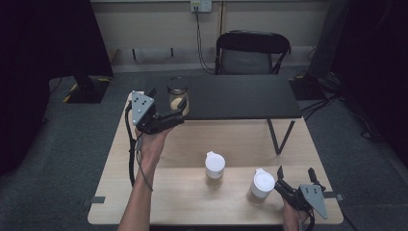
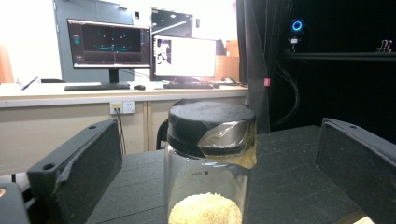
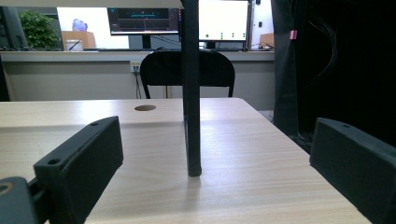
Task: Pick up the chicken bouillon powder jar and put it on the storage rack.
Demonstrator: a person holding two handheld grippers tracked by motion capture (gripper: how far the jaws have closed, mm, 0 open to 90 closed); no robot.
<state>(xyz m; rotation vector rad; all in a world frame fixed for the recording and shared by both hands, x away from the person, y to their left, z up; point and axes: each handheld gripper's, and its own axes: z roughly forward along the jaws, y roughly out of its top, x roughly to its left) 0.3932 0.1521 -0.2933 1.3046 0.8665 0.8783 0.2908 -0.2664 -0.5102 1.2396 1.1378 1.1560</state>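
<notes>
Your right gripper (image 1: 294, 179) idles wide open at lower right, beside two white-lidded jars (image 1: 260, 186). Upper left, your left gripper (image 1: 178, 110) spreads wide around the black-lidded glass jar (image 1: 177, 97) on the black shelf's (image 1: 240, 96) corner, ready to clamp.

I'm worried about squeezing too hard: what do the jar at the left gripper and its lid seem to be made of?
The jar looks like clear glass or hard plastic: you see the pale grains through its glossy wall. The lid seems wrapped in matte black foam-like material, with shiny clear tape on its side.
</notes>
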